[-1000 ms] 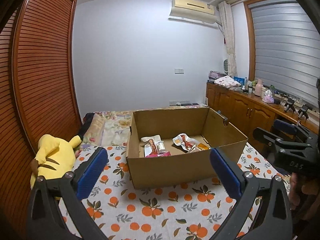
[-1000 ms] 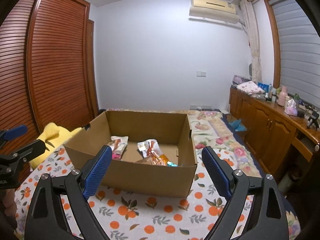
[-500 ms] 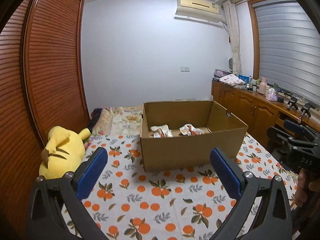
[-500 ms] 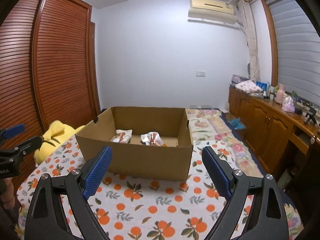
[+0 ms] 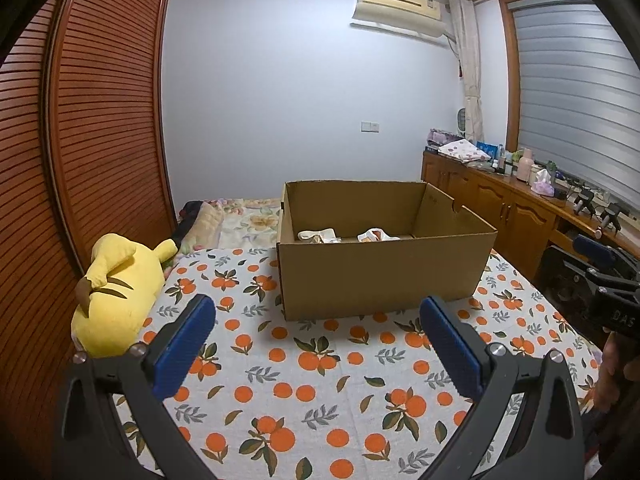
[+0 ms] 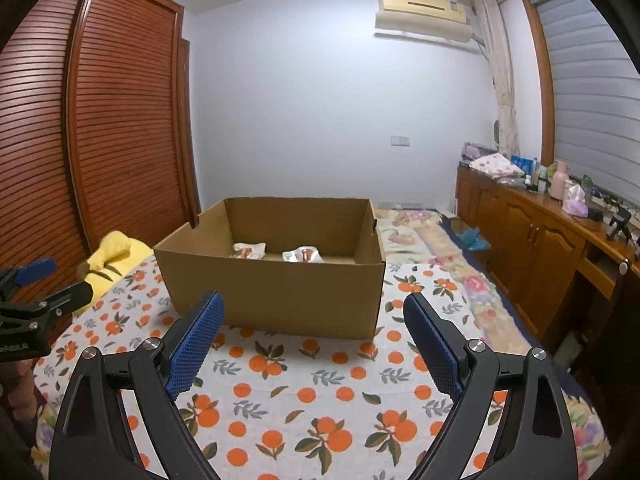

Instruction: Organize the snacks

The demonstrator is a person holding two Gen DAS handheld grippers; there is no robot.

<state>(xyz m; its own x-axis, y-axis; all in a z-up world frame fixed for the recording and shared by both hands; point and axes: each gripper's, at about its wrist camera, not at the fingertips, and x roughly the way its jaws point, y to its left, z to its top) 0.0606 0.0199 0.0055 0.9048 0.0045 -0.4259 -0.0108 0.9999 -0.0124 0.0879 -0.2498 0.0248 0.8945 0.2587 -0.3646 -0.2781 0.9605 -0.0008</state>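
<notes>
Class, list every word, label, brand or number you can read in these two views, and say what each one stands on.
"DAS": white letters on the black body of the right gripper, seen in the left wrist view.
Air conditioner: a small label at its right end, too small to read.
Snack packets in the cardboard box: print too blurred to read.

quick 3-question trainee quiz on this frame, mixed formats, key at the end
1. True or false: the left gripper is clamped on a snack packet.
2. Where are the snack packets? A) on the orange-print bedspread B) inside the cardboard box C) on the wooden cabinet
3. Fill in: the yellow plush toy lies beside the ____ louvred wardrobe doors.

Key:
1. False. Both it and the right gripper are open and empty.
2. B
3. wooden
</notes>
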